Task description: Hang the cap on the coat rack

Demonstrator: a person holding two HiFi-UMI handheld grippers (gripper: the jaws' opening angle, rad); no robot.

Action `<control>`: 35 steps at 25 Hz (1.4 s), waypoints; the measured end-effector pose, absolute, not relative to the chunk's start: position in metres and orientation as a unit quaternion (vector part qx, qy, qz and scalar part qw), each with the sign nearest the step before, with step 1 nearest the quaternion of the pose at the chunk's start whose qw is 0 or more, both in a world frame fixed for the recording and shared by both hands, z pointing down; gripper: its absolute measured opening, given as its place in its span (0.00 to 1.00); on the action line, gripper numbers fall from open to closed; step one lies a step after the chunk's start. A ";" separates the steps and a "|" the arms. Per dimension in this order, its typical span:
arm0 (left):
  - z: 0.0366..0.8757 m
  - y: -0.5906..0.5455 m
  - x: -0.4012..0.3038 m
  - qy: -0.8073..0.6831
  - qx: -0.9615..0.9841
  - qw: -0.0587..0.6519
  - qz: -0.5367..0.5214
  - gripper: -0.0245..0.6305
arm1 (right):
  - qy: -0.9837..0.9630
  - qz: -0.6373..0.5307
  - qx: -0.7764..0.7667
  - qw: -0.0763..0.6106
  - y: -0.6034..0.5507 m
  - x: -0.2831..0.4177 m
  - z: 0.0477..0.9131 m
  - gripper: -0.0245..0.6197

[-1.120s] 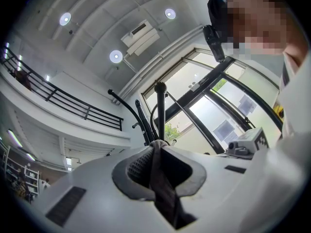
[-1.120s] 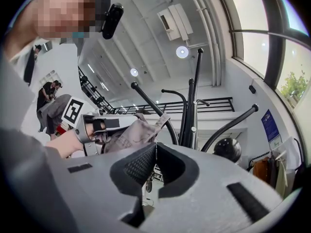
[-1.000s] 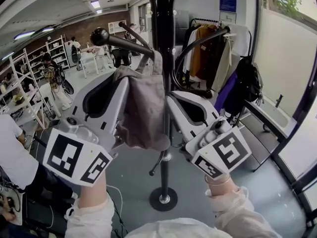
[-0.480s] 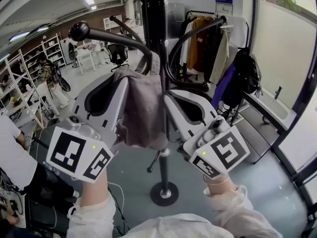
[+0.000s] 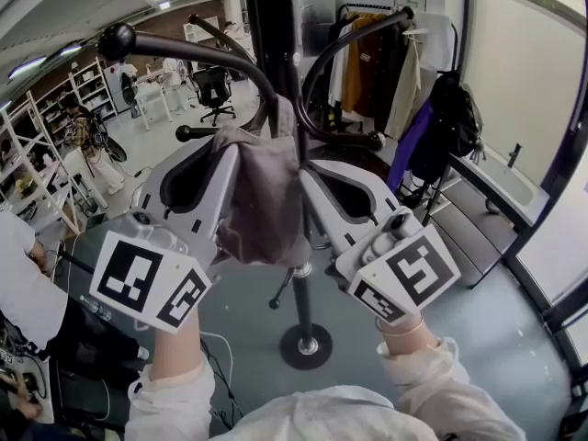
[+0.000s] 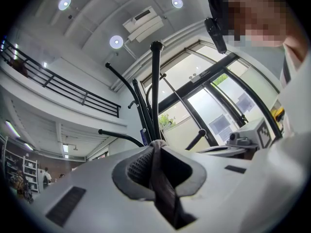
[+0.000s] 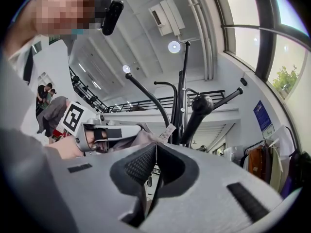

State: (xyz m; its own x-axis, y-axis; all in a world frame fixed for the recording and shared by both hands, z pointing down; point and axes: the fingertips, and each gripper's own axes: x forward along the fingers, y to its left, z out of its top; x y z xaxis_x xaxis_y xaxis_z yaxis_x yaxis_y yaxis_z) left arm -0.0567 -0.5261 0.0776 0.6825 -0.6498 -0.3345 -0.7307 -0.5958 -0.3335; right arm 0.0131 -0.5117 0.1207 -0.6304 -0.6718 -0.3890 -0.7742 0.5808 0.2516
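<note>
as grey cap [image 5: 262,200] bunches shapeless, left tongs [image 6: 154,147] clamped on it, right tongs [image 7: 156,147] closed alongside, coat rack [image 5: 274,44] top cropped

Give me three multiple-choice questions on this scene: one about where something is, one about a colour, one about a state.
1. Where is the cap?
A on the floor
B between the left gripper and right gripper, beside the coat rack pole
C on a shelf

2. What colour is the coat rack?
A white
B red
C black

3. How are the left gripper's jaws?
A shut on the cap
B wide apart, empty
C shut on a cable

Answers:
1. B, head view shows it held there.
2. C, pole and arms are black.
3. A, fabric is pinched between them.
</note>
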 end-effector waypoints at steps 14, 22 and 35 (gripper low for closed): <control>0.102 -0.527 -0.049 0.378 -0.896 0.216 0.091 0.11 | 0.882 0.182 -0.417 0.121 -0.520 0.023 0.141 0.04; 0.111 -0.524 -0.045 0.374 -0.898 0.211 0.096 0.11 | 0.886 0.177 -0.415 0.111 -0.523 0.024 0.148 0.04; 0.124 -0.509 -0.051 0.377 -0.898 0.199 0.109 0.11 | 0.889 0.166 -0.416 0.097 -0.516 0.023 0.159 0.04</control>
State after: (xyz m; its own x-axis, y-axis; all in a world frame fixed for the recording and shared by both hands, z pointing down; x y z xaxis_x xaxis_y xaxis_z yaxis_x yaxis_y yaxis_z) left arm -0.0508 -0.5091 0.1244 0.6922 -0.6332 -0.3462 -0.7202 -0.6373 -0.2742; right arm 0.0230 -0.5160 0.1591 -0.6349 -0.7076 -0.3102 -0.7718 0.5986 0.2143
